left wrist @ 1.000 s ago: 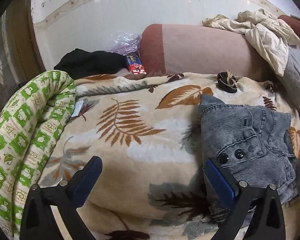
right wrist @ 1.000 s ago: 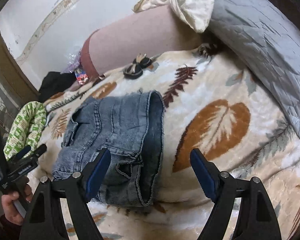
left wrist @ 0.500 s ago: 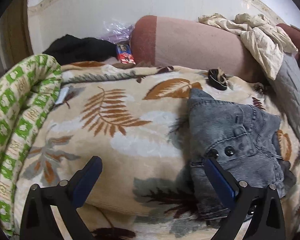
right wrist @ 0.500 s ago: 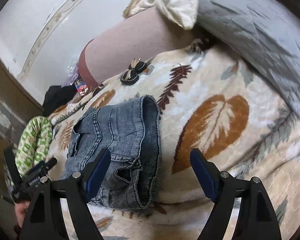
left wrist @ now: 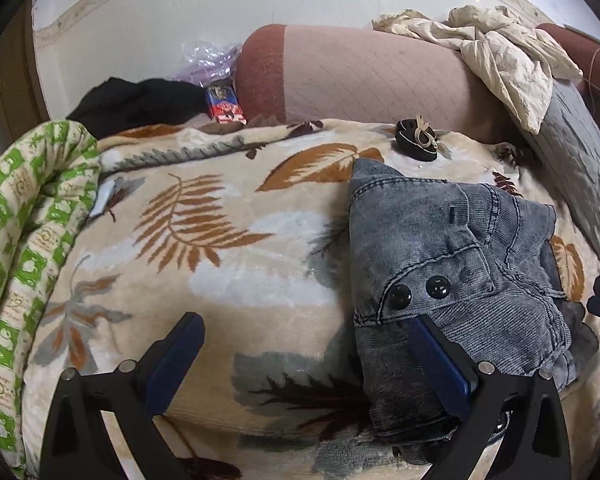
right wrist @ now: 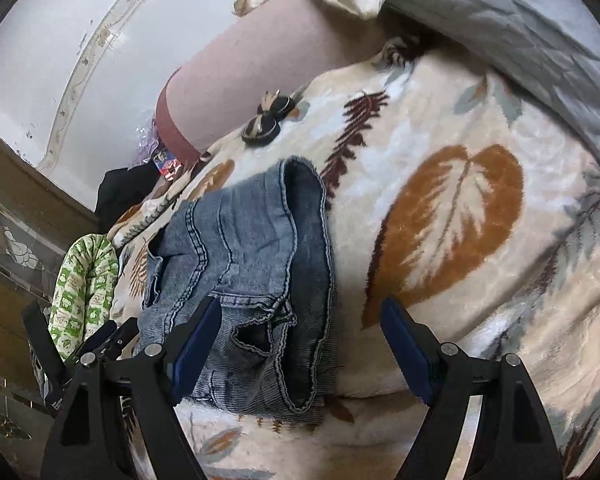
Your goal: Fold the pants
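Observation:
Folded grey-blue denim pants [left wrist: 452, 264] lie in a compact bundle on a leaf-patterned blanket [left wrist: 228, 272], two black buttons facing up. My left gripper [left wrist: 304, 332] is open and holds nothing; its right finger overlaps the bundle's near left edge, its left finger stands over bare blanket. In the right wrist view the pants [right wrist: 252, 248] lie left of centre with the cuffs folded over. My right gripper [right wrist: 300, 312] is open and holds nothing, its left finger over the near hem and its right finger over the blanket [right wrist: 460, 240]. The left gripper's tips [right wrist: 100, 340] show beside the pants.
A pink bolster [left wrist: 360, 76] lies along the far side, with a crumpled cream cloth [left wrist: 508, 52] on it. A grey quilt [left wrist: 580, 152] lies at the right, a rolled green-patterned quilt [left wrist: 24, 240] at the left. A small black ornament [left wrist: 416, 140] sits beyond the pants, a black garment [left wrist: 140, 100] at the back left.
The right wrist view has rolled, so the bed now looks tilted. The left view has swung slightly left. The pants lie where they were and both grippers stay open.

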Tool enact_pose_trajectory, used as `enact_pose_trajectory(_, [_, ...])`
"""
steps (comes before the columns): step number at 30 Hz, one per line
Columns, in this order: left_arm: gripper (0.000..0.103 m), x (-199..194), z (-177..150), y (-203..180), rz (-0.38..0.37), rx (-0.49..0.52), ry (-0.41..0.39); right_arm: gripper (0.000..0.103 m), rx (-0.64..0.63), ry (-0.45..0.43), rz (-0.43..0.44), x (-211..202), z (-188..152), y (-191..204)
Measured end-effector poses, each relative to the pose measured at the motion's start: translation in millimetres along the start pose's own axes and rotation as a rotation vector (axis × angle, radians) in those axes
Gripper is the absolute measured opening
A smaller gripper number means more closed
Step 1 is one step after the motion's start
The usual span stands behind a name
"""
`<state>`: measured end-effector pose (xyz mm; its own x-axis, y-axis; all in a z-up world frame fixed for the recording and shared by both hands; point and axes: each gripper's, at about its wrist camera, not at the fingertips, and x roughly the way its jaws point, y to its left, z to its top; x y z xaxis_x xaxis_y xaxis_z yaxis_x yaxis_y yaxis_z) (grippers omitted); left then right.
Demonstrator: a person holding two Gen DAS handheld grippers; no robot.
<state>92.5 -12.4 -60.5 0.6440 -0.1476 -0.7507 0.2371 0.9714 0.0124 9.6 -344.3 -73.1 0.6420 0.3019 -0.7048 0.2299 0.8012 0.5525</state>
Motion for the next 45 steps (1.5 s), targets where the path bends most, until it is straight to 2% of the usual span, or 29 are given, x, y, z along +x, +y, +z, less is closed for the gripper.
enact_pose_trajectory(11, [0.103, -4.4, 5.8, 1.8, 0.048, -0.003, -0.034, 0.082, -0.046, -0.029, 0.009, 8.6, 0.7, 8.6])
enact_pose_trajectory(45, [0.103, -0.7, 4.2, -5.2, 0.043, 0.021, -0.023, 0.082, -0.085, -0.016, 0.004, 14.2, -2.9, 15.1])
